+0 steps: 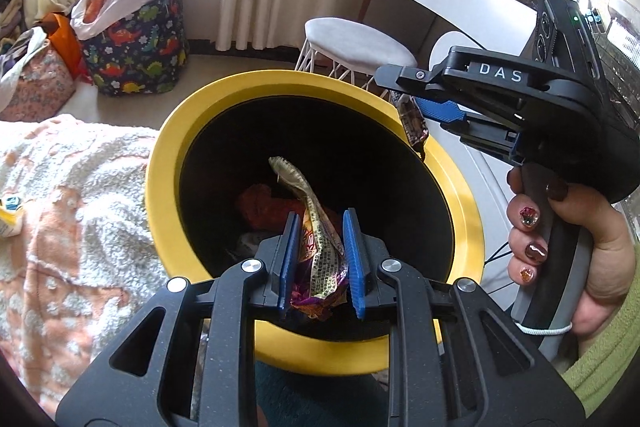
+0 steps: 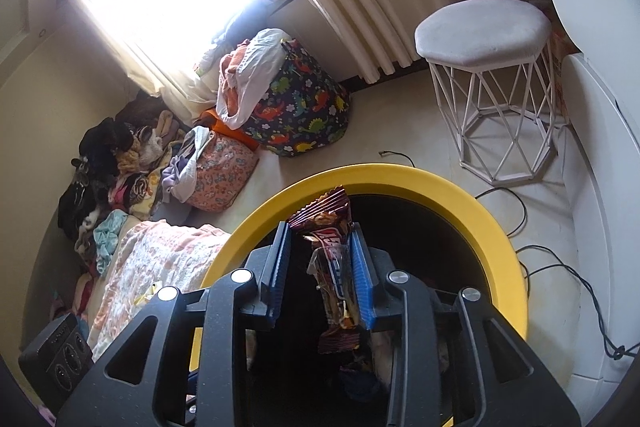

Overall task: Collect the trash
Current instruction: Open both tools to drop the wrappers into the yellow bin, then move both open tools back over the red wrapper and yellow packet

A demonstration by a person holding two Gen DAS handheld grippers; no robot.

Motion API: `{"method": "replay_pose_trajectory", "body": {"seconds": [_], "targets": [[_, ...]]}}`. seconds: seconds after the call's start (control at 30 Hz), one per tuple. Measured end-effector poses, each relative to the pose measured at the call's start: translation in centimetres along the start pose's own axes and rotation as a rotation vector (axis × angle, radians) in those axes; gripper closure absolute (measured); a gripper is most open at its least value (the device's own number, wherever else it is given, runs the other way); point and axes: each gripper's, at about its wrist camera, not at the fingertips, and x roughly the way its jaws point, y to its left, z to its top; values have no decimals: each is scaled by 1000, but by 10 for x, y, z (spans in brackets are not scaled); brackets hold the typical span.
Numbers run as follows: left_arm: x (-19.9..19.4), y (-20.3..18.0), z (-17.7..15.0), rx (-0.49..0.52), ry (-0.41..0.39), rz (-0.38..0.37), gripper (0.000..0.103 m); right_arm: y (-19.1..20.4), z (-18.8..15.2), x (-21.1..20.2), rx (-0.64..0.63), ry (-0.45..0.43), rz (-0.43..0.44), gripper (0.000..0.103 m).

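Blue-padded left gripper (image 1: 320,259) clenches a crinkled purple-and-gold foil wrapper (image 1: 320,259) over the yellow-rimmed black bin (image 1: 168,155); right gripper (image 2: 324,271) grasps a brown chocolate-bar wrapper (image 2: 334,267) above the same bin.

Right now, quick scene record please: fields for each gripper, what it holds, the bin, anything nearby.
left gripper: jaws shut on purple-and-gold wrapper, above the bin mouth
right gripper: jaws shut on brown snack wrapper, over the bin's far rim
bin: yellow rim, black inside, some trash already at the bottom
nearby: white stool, dinosaur-print bag, peach blanket
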Motion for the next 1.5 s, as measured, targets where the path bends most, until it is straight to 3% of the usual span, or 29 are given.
{"method": "replay_pose_trajectory", "body": {"seconds": [0.03, 0.1, 0.27, 0.37, 0.4, 0.77, 1.1, 1.23, 1.5], "targets": [[1, 1, 0, -1, 0, -2, 87, 0, 0, 0, 4, 2, -2, 69], [1, 2, -1, -5, -1, 0, 83, -1, -1, 0, 10, -1, -11, 54], [-7, 9, 0, -36, -29, 6, 51, -2, -1, -2, 22, -14, -43, 36], [-14, 12, 0, -59, -49, 16, 18, -2, -2, -3, 11, -19, -66, 32], [-17, 14, 0, -70, -55, 21, 14, 0, -2, -3, 0, -22, -75, 29], [-50, 32, 1, -116, -113, 94, 11, 27, -8, -11, -124, -70, -91, 19], [-85, 54, -1, -142, -188, 182, 11, 63, -16, -24, -223, -125, -30, 15], [-100, 65, -3, -147, -209, 233, 11, 76, -19, -25, -225, -118, 37, 14], [-130, 96, -11, -183, -255, 314, 11, 118, -36, -19, -324, -105, 79, 14]]}}
